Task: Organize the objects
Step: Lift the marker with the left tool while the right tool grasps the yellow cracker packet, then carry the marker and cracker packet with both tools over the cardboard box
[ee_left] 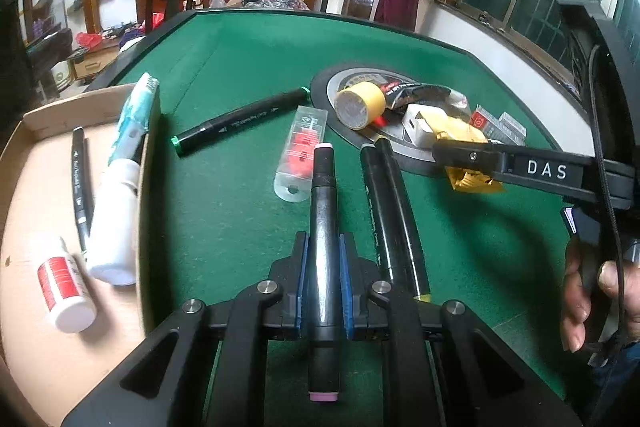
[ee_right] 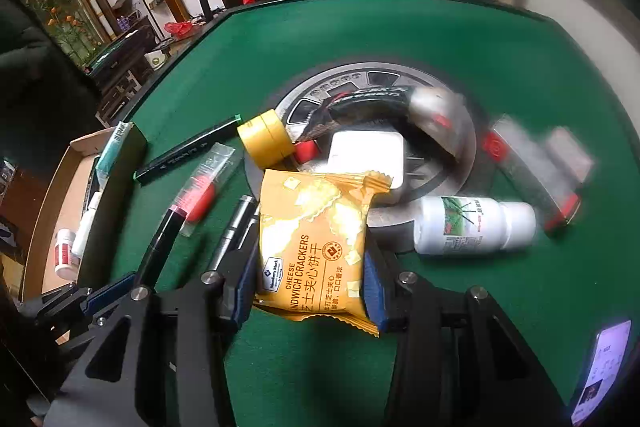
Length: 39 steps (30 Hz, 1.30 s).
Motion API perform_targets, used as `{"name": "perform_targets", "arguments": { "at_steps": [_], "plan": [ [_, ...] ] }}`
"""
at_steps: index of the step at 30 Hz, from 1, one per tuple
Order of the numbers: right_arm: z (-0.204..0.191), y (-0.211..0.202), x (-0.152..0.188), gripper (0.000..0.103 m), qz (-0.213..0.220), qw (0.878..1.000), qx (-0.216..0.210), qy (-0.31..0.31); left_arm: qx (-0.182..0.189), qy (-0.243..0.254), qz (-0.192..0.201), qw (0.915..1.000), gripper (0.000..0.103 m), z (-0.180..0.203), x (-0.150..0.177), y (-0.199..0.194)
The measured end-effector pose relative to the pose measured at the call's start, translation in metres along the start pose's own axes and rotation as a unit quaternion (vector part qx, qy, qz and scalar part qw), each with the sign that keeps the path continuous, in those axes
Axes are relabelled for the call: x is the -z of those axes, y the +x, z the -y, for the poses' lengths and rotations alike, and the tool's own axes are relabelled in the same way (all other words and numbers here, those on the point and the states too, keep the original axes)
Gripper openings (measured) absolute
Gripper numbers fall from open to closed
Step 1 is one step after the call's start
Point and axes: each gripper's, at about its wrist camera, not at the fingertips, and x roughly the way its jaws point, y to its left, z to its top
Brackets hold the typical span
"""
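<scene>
The left tongs [ee_left: 324, 291] pinch a black marker with pink end caps [ee_left: 323, 227] above the green felt desk [ee_left: 224, 211], just right of the open cardboard box [ee_left: 36, 195] and its raised edge. The right tongs [ee_right: 308, 283] pinch a yellow cheese-cracker packet [ee_right: 316, 239] near the cluttered round centre plate [ee_right: 460, 163]. Bare felt lies along the far rim; chairs and shelves stand beyond.

Motion smears the red-ended box [ee_right: 532, 175] and the silvery packet [ee_right: 434, 107] beyond it; their print is unreadable. The phone [ee_right: 604, 375] runs off the lower right edge.
</scene>
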Motion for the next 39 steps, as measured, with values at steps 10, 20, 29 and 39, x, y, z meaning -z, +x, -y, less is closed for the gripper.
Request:
{"name": "perform_targets", "arguments": {
  "at_steps": [10, 20, 29, 39],
  "plan": [
    [-0.024, 0.010, 0.006, 0.043, 0.003, 1.000, -0.022, -0.016, 0.005, -0.026, 0.037, 0.9990, 0.012, -0.022, -0.004, -0.036],
    [-0.055, 0.012, 0.011, 0.043, -0.002, 0.997, -0.071, -0.028, 0.000, -0.075, 0.092, 0.9929, 0.012, -0.074, -0.002, -0.083],
    [-0.119, 0.016, -0.005, 0.043, -0.020, 0.990, -0.126, -0.053, -0.034, -0.144, 0.119, 0.9818, 0.012, -0.152, 0.016, -0.107],
    [-0.235, 0.054, -0.044, 0.043, -0.051, 0.980, -0.146, -0.125, -0.039, -0.212, 0.082, 0.9730, 0.012, -0.204, 0.025, -0.071]
  ]
}}
